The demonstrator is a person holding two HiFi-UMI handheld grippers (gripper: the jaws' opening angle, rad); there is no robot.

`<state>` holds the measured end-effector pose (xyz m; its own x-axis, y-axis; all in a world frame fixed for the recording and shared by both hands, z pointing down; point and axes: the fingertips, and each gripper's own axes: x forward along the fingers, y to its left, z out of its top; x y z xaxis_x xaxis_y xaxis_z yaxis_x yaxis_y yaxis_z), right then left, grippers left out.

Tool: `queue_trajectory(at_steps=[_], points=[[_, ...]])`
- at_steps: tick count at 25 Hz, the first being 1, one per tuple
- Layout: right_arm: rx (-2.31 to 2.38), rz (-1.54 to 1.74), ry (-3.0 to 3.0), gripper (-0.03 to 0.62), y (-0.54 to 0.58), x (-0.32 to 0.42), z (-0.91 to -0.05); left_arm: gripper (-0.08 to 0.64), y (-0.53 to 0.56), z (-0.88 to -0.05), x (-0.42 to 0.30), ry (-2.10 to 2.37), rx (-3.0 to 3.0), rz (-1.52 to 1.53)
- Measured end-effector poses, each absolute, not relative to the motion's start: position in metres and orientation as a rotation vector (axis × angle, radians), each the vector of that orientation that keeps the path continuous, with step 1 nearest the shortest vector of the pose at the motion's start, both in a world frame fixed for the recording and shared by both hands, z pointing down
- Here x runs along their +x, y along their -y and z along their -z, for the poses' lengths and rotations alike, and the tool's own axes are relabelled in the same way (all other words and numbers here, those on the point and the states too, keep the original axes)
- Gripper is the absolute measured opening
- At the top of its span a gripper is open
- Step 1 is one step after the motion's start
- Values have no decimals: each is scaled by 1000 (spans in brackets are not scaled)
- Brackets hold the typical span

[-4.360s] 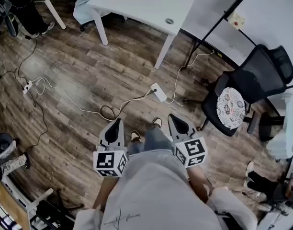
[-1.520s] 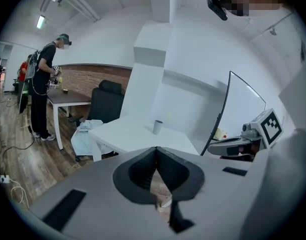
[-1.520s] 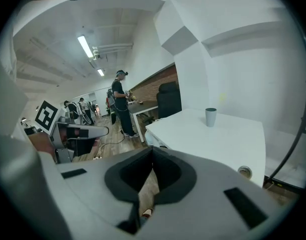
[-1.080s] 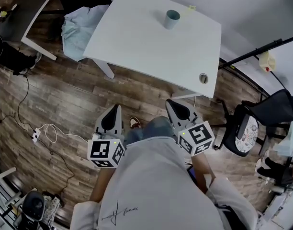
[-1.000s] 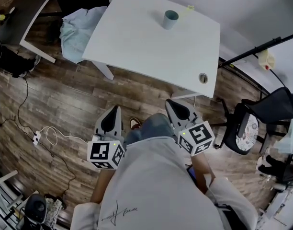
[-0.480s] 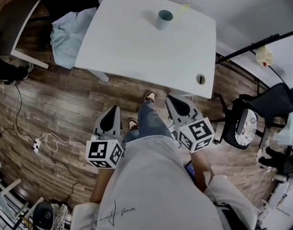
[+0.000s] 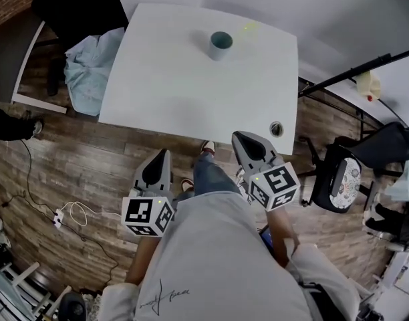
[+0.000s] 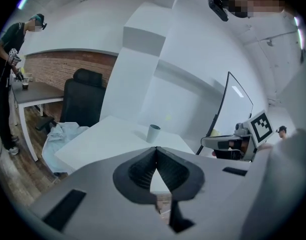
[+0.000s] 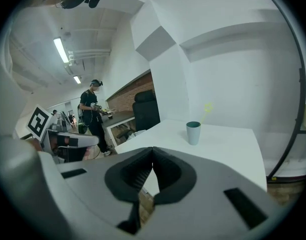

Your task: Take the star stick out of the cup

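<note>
A grey-blue cup (image 7: 220,44) stands near the far edge of a white table (image 7: 164,79). A thin yellow star stick (image 7: 250,25) leans out of it toward the wall; in the right gripper view the star (image 9: 208,107) shows above the cup (image 9: 193,132). My left gripper (image 7: 162,158) and right gripper (image 7: 242,140) hover over the floor at the table's near edge, well short of the cup. Both are shut with nothing between their tips, as the left gripper view (image 8: 156,148) and the right gripper view (image 9: 152,149) show.
A pale blue cloth (image 7: 87,62) hangs over a dark chair at the table's left. A cable hole (image 7: 277,128) sits at the table's near right corner. A black office chair (image 7: 338,172) and a black stand pole (image 7: 355,69) are to the right. Cables (image 7: 71,212) lie on the wood floor.
The person has walked up to the white table, whose near edge now lies just ahead of both grippers. The cup looks nearer. Both grippers stay shut and empty.
</note>
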<state>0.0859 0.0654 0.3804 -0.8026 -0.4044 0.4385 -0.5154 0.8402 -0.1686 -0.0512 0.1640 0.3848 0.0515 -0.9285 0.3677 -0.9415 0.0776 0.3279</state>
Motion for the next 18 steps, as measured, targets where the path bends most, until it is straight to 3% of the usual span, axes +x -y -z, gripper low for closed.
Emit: queue_trajectory(at_steps=[18], points=[[757,-449,2681,9,70,101,-383,8,-24,-369,-42,1877,1899,-152]])
